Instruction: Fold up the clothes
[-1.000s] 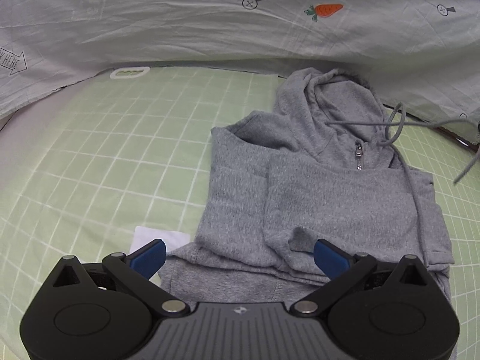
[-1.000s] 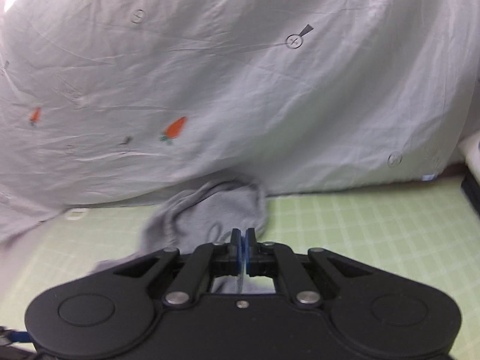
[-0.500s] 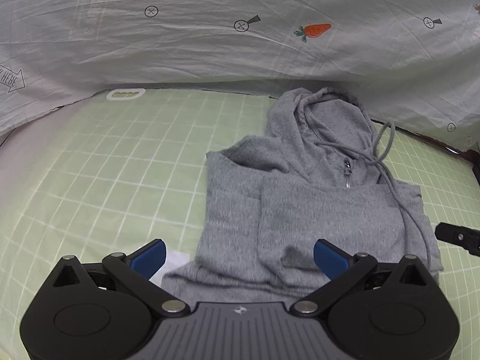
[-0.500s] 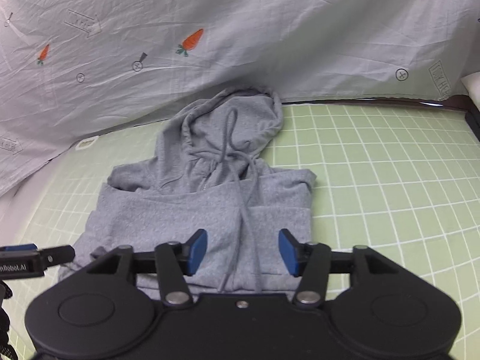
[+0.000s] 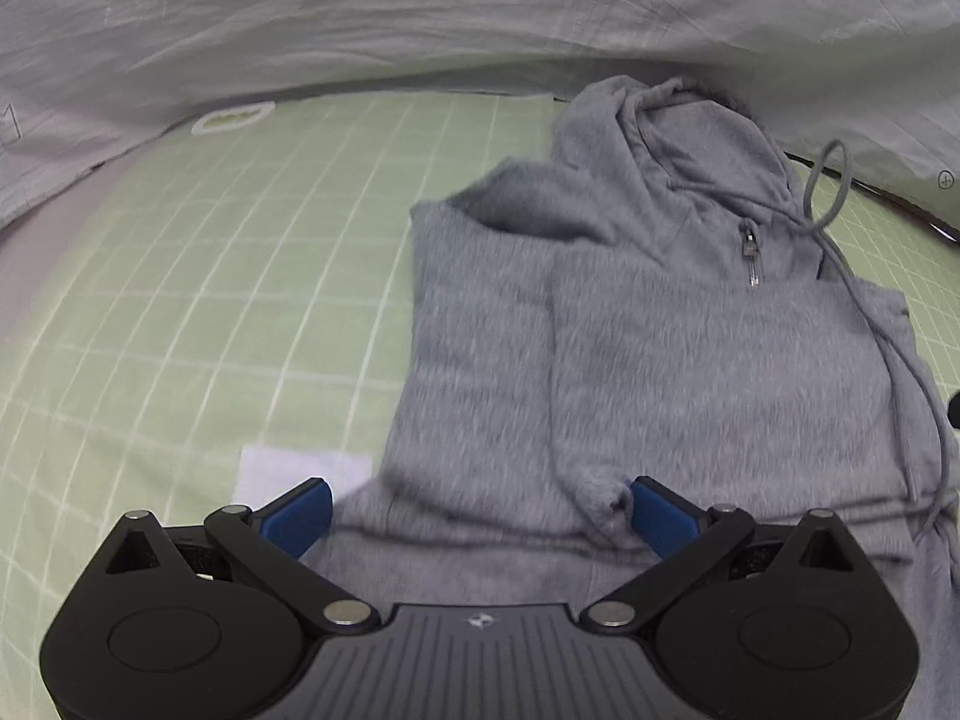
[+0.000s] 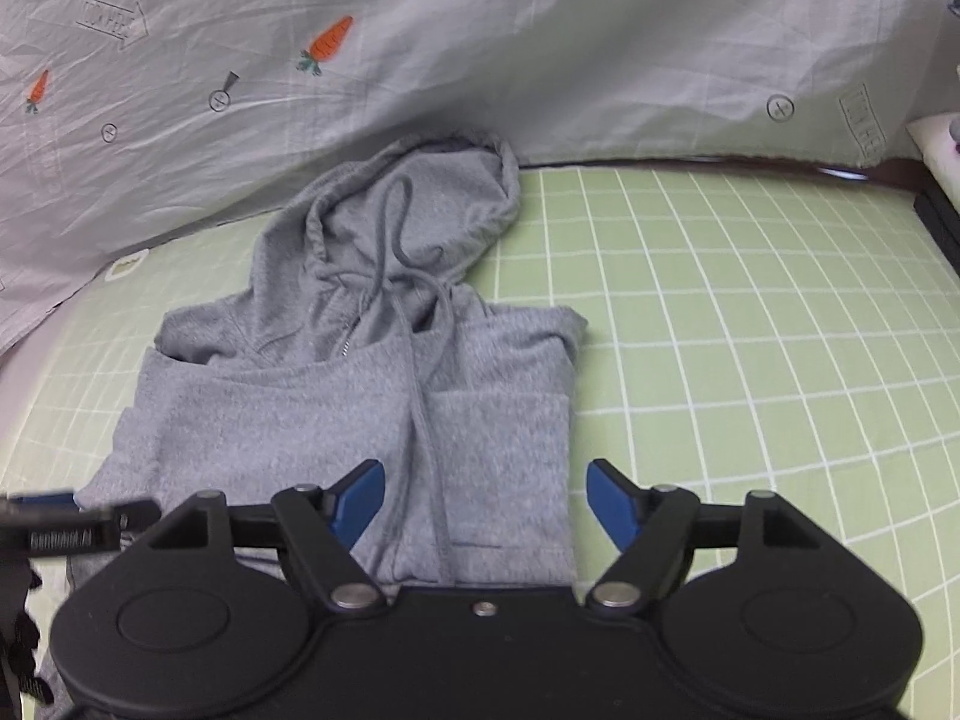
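A grey hoodie lies on the green checked mat, sleeves folded in over the chest, hood toward the back. Its zip pull and drawstring show. My left gripper is open, low over the hoodie's near hem, its right pad beside a sleeve cuff. In the right wrist view the same hoodie lies ahead, and my right gripper is open over its near right part, with the drawstring running between the fingers. The left gripper's tip shows at the left edge.
A grey sheet printed with carrots hangs along the back of the mat. A white patch lies on the mat by the hoodie's near left corner. A dark edge borders the mat at the far right.
My right gripper, shut a second ago, has let go and opened wide, dropping toward the hoodie. The drawstring has settled onto the chest. My left gripper stayed open and moved closer to the hem.
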Demonstrator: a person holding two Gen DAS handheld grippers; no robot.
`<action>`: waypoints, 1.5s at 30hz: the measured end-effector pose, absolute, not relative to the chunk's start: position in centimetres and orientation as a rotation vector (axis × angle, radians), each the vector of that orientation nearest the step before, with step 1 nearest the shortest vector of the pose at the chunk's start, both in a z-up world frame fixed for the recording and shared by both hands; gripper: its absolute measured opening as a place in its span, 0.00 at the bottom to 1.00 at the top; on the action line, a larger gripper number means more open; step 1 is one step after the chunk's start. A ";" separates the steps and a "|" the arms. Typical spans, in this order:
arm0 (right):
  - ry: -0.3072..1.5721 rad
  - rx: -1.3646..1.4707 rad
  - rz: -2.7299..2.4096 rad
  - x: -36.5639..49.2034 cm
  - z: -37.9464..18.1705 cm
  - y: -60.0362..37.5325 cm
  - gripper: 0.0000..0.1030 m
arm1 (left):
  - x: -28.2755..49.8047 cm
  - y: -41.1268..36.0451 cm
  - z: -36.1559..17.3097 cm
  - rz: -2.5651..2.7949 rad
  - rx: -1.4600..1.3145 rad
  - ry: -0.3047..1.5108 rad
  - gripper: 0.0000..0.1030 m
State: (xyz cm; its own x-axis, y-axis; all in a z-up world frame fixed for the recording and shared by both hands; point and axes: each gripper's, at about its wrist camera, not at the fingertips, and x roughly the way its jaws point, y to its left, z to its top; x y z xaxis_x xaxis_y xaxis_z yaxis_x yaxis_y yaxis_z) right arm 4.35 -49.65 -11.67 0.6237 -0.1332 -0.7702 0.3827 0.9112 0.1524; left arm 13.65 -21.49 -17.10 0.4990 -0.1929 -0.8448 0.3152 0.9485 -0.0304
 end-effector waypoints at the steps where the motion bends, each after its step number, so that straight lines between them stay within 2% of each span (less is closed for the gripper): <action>1: 0.852 0.320 -0.302 4.4 -11.8 -49.7 0.73 | 13.4 -21.2 -17.2 -0.312 0.125 1.005 1.00; 5: 0.845 0.320 -0.294 4.4 -11.8 -49.5 0.76 | 12.8 -21.0 -16.4 -0.308 0.144 1.006 1.00; 7: 0.833 0.311 -0.294 4.5 -11.6 -49.4 0.87 | 12.7 -20.9 -15.8 -0.302 0.136 0.997 1.00; 9: 0.820 0.298 -0.300 4.7 -11.4 -49.5 0.94 | 13.0 -20.6 -14.8 -0.300 0.085 0.983 1.00; 12: 0.814 0.280 -0.328 5.3 -11.4 -50.3 0.98 | 14.2 -20.7 -13.5 -0.287 0.039 0.960 1.00; 23: 0.801 0.222 -0.437 10.5 -11.7 -56.7 1.00 | 23.7 -26.2 -11.9 -0.309 0.070 0.915 1.00; 33: 0.823 0.199 -0.457 20.3 -15.4 -62.0 1.00 | 34.6 -35.0 -15.4 -0.402 0.184 0.907 1.00; 41: 0.770 0.223 -0.448 25.8 -16.9 -63.0 1.00 | 37.5 -37.9 -17.4 -0.357 0.327 0.881 1.00; 45: 0.839 0.114 -0.444 27.5 -17.8 -61.6 0.99 | 36.9 -37.4 -18.3 -0.351 0.427 0.868 1.00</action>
State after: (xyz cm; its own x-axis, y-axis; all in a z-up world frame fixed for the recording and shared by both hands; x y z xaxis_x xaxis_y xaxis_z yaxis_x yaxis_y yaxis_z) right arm 27.46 -61.64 -17.81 0.5829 -0.3351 -0.7402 0.4234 0.9028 -0.0752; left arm 36.95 -37.45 -18.27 0.5988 -0.1227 -0.7915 0.4618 0.8603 0.2161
